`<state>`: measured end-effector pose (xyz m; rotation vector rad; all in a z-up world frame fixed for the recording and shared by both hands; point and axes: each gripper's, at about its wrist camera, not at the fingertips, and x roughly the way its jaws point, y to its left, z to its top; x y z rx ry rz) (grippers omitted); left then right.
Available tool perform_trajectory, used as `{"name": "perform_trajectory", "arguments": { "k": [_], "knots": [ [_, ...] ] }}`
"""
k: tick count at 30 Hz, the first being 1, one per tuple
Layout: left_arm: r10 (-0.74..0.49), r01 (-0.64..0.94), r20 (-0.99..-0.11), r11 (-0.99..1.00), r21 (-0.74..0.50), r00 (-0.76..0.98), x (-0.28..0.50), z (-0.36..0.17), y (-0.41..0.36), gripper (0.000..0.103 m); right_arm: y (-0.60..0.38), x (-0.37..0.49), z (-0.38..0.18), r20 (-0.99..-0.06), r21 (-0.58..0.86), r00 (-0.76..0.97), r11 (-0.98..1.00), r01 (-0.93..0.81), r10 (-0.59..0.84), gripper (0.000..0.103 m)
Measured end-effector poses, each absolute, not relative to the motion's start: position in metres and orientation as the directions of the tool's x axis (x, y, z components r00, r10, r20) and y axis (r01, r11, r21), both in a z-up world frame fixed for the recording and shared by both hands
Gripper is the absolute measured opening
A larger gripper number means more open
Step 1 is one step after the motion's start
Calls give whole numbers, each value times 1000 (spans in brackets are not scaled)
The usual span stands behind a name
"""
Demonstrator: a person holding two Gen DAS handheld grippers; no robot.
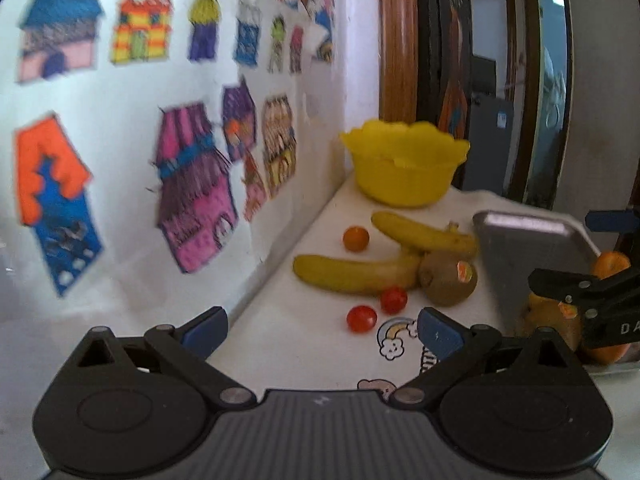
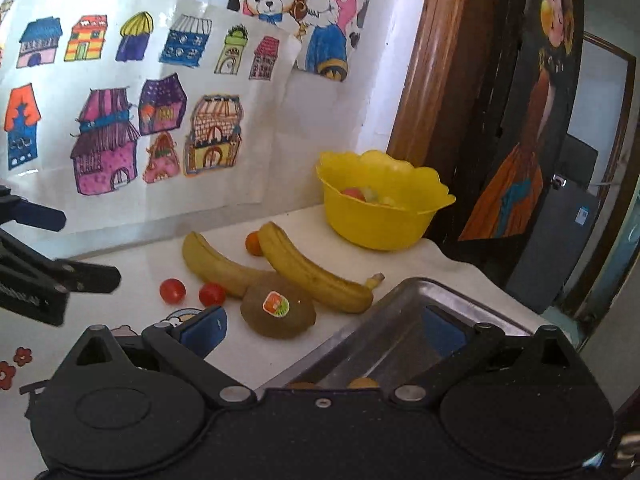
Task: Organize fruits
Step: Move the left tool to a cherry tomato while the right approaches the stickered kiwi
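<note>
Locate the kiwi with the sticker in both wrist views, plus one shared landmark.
Left wrist: kiwi right of centre, touching the near banana's end, left of the metal tray.
Right wrist: kiwi lower centre, in front of both bananas.
Shared landmark: yellow bowl at the table's far end.

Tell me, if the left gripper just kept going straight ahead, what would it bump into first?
Probably the two red cherry tomatoes, which lie right ahead of the open left gripper. Just behind them is a banana. Depth is hard to judge, so it might pass over the tomatoes.
</note>
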<state>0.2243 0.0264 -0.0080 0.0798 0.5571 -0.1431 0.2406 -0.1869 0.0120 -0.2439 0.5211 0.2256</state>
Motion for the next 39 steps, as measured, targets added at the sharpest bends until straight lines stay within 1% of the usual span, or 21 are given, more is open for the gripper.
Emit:
{"name": "perform_trajectory", "arguments": {
  "k": [5, 8, 12, 16, 22, 27, 30, 31, 35, 36, 37, 38, 39],
  "knots": [
    [-119, 195, -550, 977, 81, 827, 237, -25, 18, 102, -186, 251, 0, -556, -194, 814, 926, -323, 168, 102],
    [-124, 201, -561, 977, 78, 818, 245, -32, 16, 102, -187, 266, -3, -589, -182, 782, 908, -376, 206, 102],
    [-126, 199, -573, 978, 66, 810, 258, -38, 13, 102, -188, 294, -6, -634, -104, 717, 886, -452, 291, 102],
    [-131, 209, -589, 976, 65, 797, 267, -42, 10, 102, -186, 319, -3, -668, -6, 664, 890, -457, 336, 102],
    [-131, 223, -584, 971, 89, 801, 273, -45, 6, 101, -172, 343, -4, -716, 9, 619, 892, -453, 321, 100],
    [-142, 236, -589, 968, 86, 795, 281, -47, 4, 94, -161, 365, -11, -769, -10, 570, 885, -465, 291, 97],
    [-158, 251, -598, 965, 75, 786, 284, -49, 4, 90, -160, 382, -17, -806, 33, 512, 886, -463, 297, 93],
    [-162, 255, -600, 964, 72, 783, 285, -50, 3, 89, -161, 385, -19, -812, 45, 500, 887, -460, 301, 94],
    [-170, 262, -613, 963, 63, 771, 291, -54, 2, 81, -160, 385, -19, -810, 37, 507, 889, -457, 295, 94],
    [-171, 262, -616, 963, 58, 769, 292, -55, 2, 77, -161, 383, -20, -808, 31, 512, 889, -457, 292, 93],
    [-174, 263, -619, 963, 55, 766, 293, -55, 2, 75, -161, 382, -21, -809, 30, 512, 889, -457, 290, 89],
    [-175, 262, -621, 964, 51, 764, 294, -56, 2, 72, -162, 381, -22, -814, 43, 500, 889, -456, 296, 85],
    [-176, 261, -623, 964, 47, 762, 295, -57, 2, 69, -164, 381, -24, -821, 66, 483, 890, -451, 306, 84]
  ]
}}
